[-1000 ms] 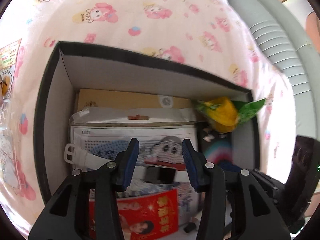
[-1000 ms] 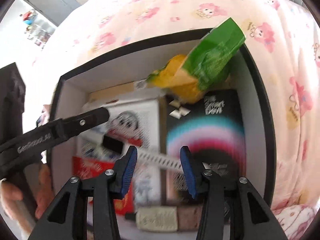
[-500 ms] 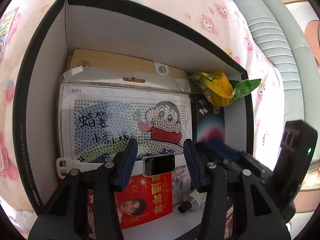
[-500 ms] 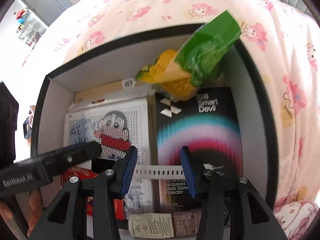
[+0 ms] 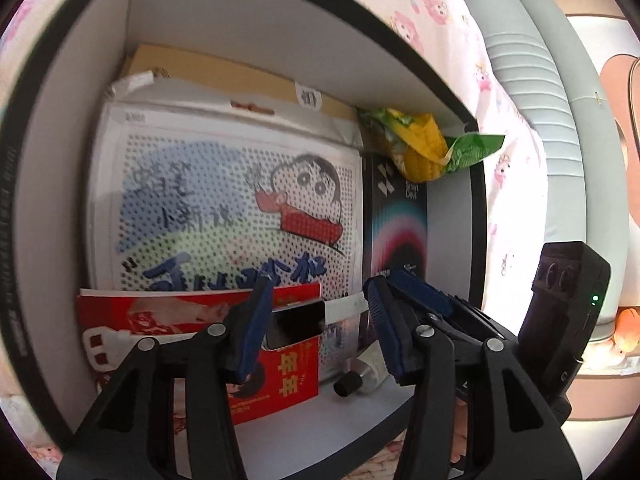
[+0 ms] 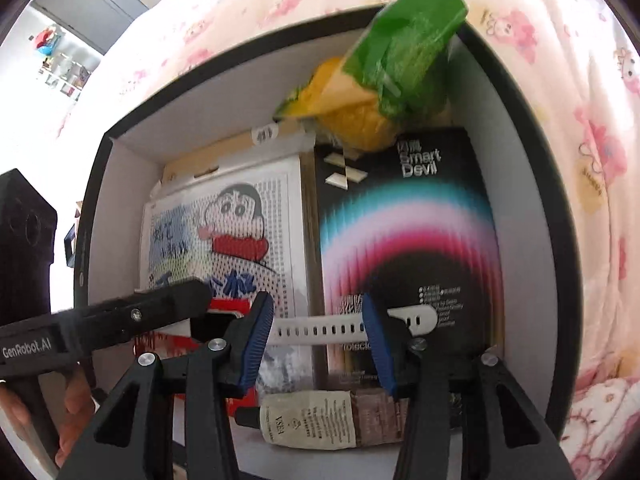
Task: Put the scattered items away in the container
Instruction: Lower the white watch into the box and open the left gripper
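The watch (image 5: 298, 322), light with a hard face and floppy white strap, lies in the box (image 6: 532, 184) at six o'clock, best lifted by its case, between the opening left gripper (image 5: 318, 316) and opening right gripper (image 6: 318, 330), neither clamping it.

Bright daylight fills both fisheye views. Glare blows out the right wrist view at nine to eleven o'clock. Edges bend strongly; dark vignette rings each; prints smear slightly.
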Demonstrator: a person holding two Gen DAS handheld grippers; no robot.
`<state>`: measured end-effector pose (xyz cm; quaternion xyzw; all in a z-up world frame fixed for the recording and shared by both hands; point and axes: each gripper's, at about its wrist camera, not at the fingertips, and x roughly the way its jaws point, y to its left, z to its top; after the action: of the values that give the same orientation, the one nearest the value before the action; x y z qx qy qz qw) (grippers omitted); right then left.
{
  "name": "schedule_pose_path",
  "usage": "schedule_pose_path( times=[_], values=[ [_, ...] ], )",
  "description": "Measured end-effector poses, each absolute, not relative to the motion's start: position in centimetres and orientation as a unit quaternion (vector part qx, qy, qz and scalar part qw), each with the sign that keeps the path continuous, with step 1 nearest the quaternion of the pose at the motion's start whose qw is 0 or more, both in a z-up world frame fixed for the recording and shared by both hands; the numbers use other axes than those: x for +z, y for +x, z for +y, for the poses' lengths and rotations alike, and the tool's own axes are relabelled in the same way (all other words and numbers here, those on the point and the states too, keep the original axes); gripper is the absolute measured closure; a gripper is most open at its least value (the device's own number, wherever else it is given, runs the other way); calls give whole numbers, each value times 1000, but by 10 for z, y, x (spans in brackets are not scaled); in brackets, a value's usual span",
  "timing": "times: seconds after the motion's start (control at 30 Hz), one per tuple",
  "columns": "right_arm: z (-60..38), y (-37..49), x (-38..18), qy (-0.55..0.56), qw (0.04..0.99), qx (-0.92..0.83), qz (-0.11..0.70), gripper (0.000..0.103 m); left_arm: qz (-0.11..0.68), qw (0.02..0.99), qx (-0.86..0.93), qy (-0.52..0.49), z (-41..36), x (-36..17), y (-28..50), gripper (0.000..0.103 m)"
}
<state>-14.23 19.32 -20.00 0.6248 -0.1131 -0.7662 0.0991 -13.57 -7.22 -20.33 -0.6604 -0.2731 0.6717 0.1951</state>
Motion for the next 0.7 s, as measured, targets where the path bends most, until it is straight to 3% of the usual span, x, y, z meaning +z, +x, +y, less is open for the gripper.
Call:
schedule_pose_path(
  times=[0.7],
  values=[
    [222,-129,-204,625,92,-764,-127,61,-293,234,649,-662,-65,-206,-129,54]
  ],
)
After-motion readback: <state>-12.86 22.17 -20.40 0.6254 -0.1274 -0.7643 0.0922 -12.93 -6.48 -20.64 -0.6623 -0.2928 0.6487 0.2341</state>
